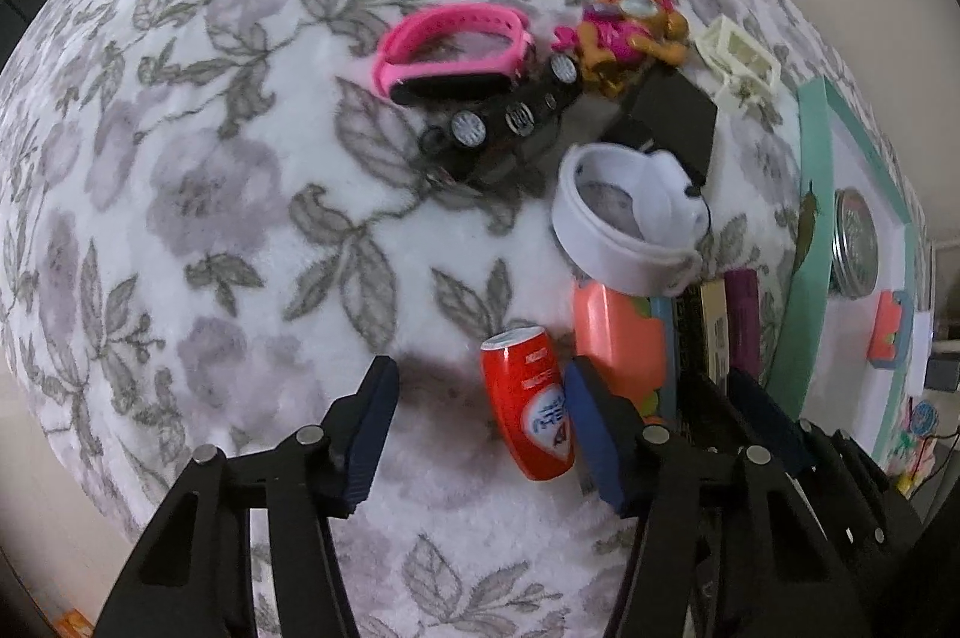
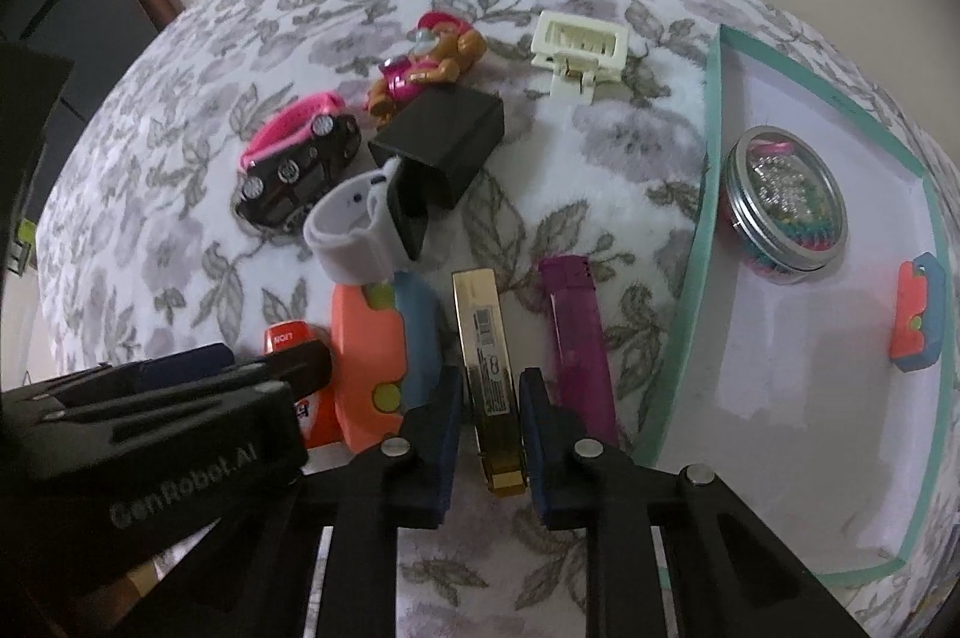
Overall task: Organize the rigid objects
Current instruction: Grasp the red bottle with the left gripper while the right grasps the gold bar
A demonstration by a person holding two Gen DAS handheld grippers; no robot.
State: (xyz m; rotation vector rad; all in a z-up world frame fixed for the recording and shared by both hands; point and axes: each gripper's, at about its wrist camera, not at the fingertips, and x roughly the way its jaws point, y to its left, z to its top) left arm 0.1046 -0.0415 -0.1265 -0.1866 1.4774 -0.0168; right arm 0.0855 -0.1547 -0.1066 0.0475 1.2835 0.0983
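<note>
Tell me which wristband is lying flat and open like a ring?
The white wristband, lying flat beside the black box. The pink wristband rests tilted against the black toy car.

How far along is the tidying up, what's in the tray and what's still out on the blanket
Early days. In the tray sit a round tin and an orange-blue block. The right gripper straddles the gold bar, apparently not yet clamped; the left gripper is open beside the red can. Most items remain out, including the purple lighter and hair clip.
</note>
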